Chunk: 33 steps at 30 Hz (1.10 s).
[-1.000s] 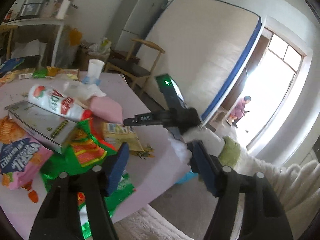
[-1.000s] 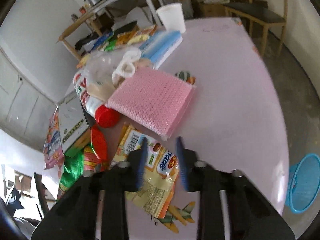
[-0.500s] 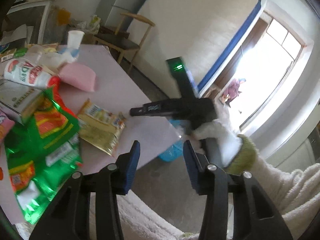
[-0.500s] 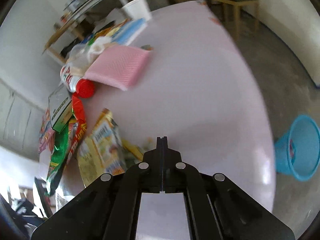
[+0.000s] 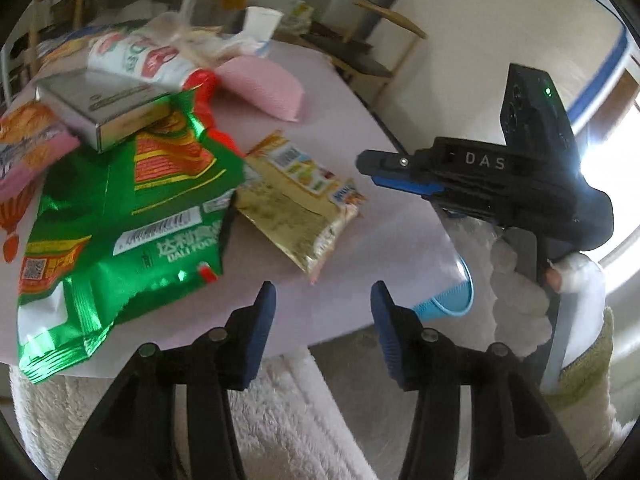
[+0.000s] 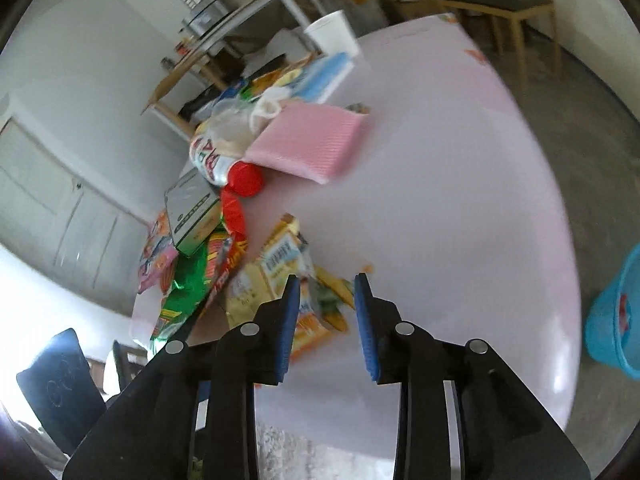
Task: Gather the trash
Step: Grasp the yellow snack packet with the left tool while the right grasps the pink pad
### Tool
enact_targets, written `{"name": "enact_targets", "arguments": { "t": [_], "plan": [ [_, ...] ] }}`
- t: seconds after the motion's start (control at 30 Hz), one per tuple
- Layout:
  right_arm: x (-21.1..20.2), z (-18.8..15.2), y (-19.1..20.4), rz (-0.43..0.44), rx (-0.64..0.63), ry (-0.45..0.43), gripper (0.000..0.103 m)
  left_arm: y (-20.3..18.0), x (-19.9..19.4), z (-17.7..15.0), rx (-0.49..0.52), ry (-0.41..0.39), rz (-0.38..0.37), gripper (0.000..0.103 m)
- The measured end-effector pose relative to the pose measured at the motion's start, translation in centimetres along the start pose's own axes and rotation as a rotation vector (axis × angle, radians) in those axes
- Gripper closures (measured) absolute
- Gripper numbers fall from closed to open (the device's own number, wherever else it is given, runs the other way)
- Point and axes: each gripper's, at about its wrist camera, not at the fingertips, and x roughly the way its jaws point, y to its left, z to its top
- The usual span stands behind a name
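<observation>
Green bag point(image 5: 120, 216) overlaps yellow wrapper point(image 5: 296, 204) beside pink pouch point(image 5: 264, 88).

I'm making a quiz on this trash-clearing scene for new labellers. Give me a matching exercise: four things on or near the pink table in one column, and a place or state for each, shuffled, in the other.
Things:
1. blue plastic basket
2. white paper cup
3. grey cardboard box
4. yellow snack wrapper

Places or states:
A. lying flat, right of the green foil bag
B. on the floor beside the pink table
C. upright at the table's far end
D. resting on top of the wrapper pile

Pairs: 1-B, 2-C, 3-D, 4-A
</observation>
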Motion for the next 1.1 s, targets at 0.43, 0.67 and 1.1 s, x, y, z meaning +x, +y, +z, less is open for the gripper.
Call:
{"name": "enact_targets", "arguments": {
  "t": [0.43,0.67,1.1],
  "plan": [
    [2.2,-1.2,-2.0,0.097,0.064,0.141,0.102,3.4,2.4,1.5,-0.199,-0.032,-0.140,0.058],
    [1.2,-1.5,-2.6,0.110,0.056,0.159,0.102,3.5,3.1,1.3,-0.207,-0.016,-0.133,0.086],
    [3.5,7.3,6.4,-0.197,-0.618,-0.007,0.012,2.5,3.1,0.3,-0.152,0.032,-0.197,0.088]
  ]
}}
